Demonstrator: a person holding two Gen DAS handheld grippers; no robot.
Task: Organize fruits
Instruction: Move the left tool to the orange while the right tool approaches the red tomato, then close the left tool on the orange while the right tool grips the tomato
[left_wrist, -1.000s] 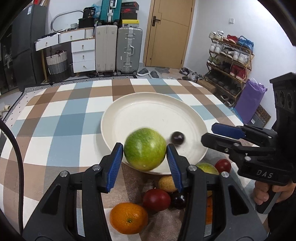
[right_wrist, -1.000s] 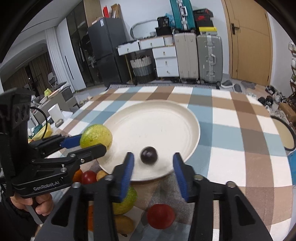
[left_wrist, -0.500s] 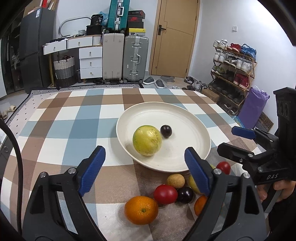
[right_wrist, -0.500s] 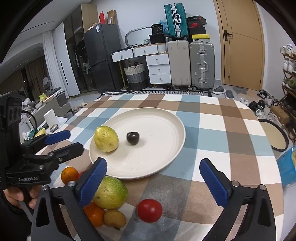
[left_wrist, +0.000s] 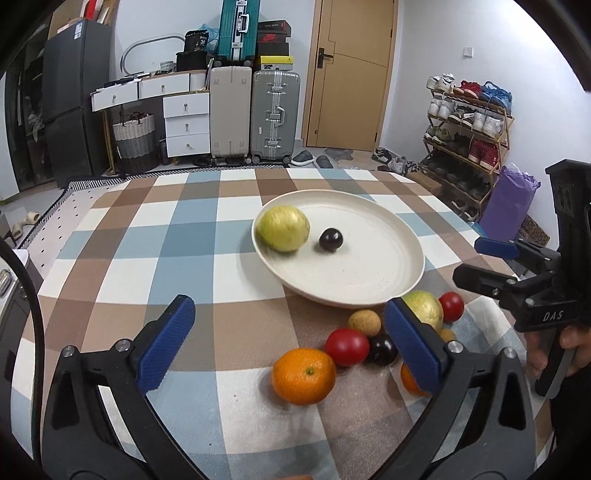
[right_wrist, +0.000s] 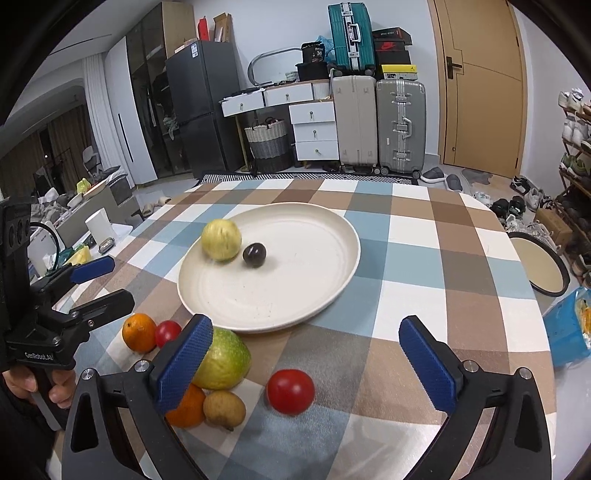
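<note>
A cream plate (left_wrist: 369, 266) (right_wrist: 295, 295) holds a yellow-green guava (left_wrist: 283, 229) (right_wrist: 221, 240) and a dark plum (left_wrist: 330, 240) (right_wrist: 254, 254). In front of it on the checked cloth lie an orange (left_wrist: 303, 376) (right_wrist: 139, 332), a red tomato (left_wrist: 346, 347) (right_wrist: 290, 391), a second guava (left_wrist: 424, 310) (right_wrist: 225, 360), a dark plum (left_wrist: 382, 349), a small brown fruit (left_wrist: 364, 323) (right_wrist: 224, 409) and other fruits. My left gripper (left_wrist: 291, 350) is open and empty, back from the plate. My right gripper (right_wrist: 306, 365) is open and empty above the near fruits.
The checked tablecloth (left_wrist: 166, 251) covers the table. Off the table's right side stand a round tray (right_wrist: 539, 266) and a blue bag (right_wrist: 569, 328). Suitcases (left_wrist: 255, 114), drawers and a shoe rack (left_wrist: 469, 122) line the room behind.
My left gripper let go of the guava onto the plate, opened wide and drew back. My right gripper opened wide and drew back too. The guava rolled to the plate's left side.
</note>
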